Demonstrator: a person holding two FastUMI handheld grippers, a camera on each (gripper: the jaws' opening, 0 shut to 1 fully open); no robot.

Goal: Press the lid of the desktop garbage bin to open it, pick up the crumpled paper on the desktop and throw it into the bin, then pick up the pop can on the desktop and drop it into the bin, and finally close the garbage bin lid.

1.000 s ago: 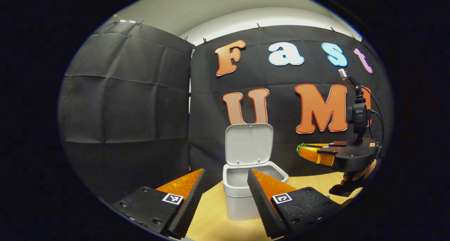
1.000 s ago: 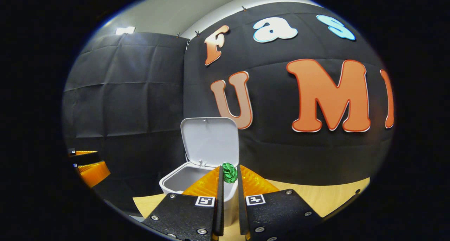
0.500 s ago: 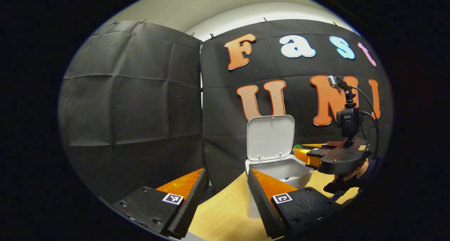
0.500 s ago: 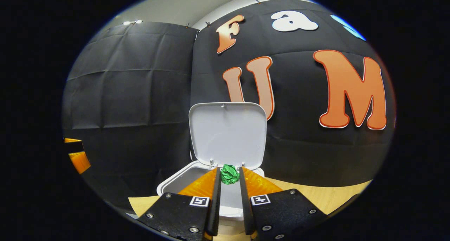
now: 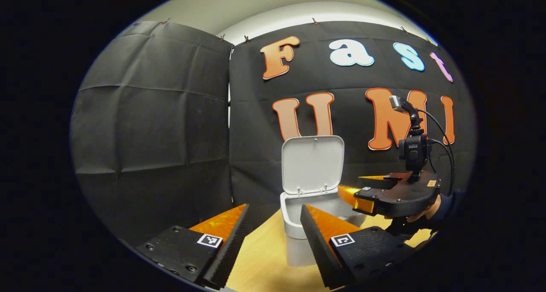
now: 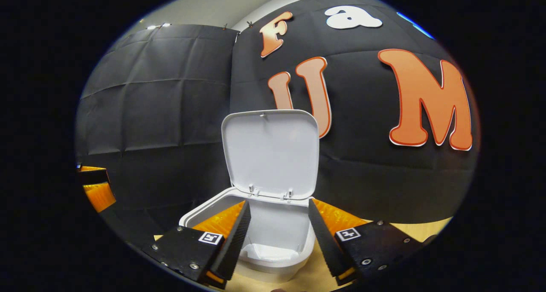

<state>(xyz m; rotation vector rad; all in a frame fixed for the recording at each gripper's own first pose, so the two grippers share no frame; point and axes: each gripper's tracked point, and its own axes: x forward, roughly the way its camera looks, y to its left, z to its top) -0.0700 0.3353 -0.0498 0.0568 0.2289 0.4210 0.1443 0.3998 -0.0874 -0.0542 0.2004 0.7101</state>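
The white desktop bin (image 6: 264, 260) stands on the wooden table with its lid (image 6: 271, 153) raised upright against the wall. My right gripper (image 6: 277, 215) hovers open just above the bin's mouth, with nothing between its fingers. In the left gripper view the bin (image 5: 296, 249) and its raised lid (image 5: 312, 164) stand ahead, and the right gripper (image 5: 349, 183) reaches over the bin's rim from the right, held by a hand (image 5: 422, 213). My left gripper (image 5: 273, 228) is open and empty, a short way in front of the bin. It also appears as the left gripper (image 6: 96, 182) at the far left.
The wooden table (image 5: 264, 262) runs under and around the bin. Black cloth walls close the booth behind and to the left of it. A cable (image 5: 443, 134) loops up from the right gripper's camera mount.
The right gripper moved in over the bin and opened. The green crumpled paper it held is gone from between its fingers. The left gripper stayed open, shifting slightly.
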